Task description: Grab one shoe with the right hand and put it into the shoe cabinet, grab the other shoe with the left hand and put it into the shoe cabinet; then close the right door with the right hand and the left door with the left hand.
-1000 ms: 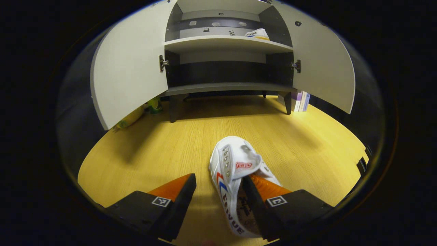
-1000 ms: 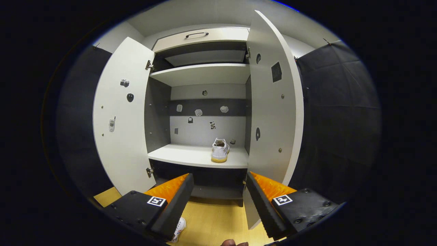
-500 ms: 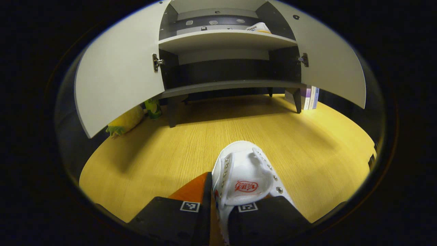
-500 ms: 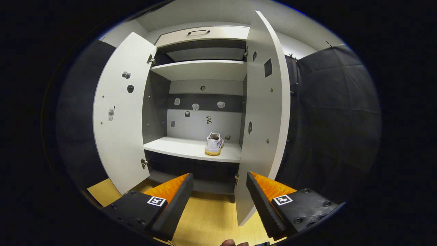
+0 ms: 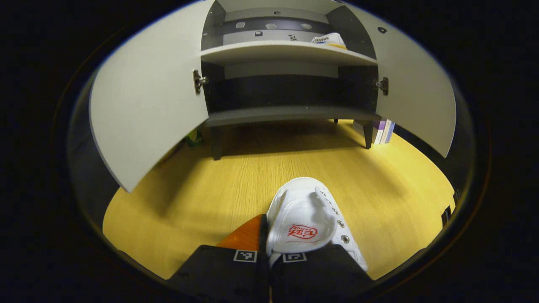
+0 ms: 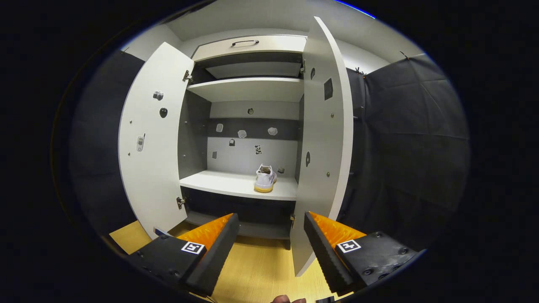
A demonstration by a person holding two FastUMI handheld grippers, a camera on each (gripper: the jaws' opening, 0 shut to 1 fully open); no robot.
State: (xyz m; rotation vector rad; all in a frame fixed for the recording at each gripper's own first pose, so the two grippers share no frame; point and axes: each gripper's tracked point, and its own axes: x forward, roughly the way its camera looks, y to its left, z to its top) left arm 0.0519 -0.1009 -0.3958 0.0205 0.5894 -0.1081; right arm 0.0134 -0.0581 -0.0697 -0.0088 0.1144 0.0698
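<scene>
A white shoe (image 5: 309, 216) with a red tongue label points toward the shoe cabinet (image 5: 286, 113), just above the yellow wood floor; my left gripper (image 5: 269, 252) is shut on its collar. The other white shoe (image 5: 329, 40) rests on the cabinet's shelf, right side; in the right gripper view that same shoe (image 6: 265, 179) sits heel toward me. Both cabinet doors stand open: the left door (image 6: 147, 139) and the right door (image 6: 322, 139). My right gripper (image 6: 269, 244) hovers open in front of the cabinet, holding nothing, its right finger below the right door's edge.
Books (image 5: 381, 130) lean beside the cabinet's right leg. A green object (image 5: 193, 136) peeks out behind the left door (image 5: 143, 109). A drawer with a handle (image 6: 243, 42) tops the cabinet. Black cloth wall (image 6: 408, 139) hangs to the right. The floor (image 5: 252, 176) stretches between me and the cabinet.
My left gripper went from open around the shoe's collar to shut on it, and the shoe straightened and lifted slightly. The right gripper drew back a little from the cabinet, staying open.
</scene>
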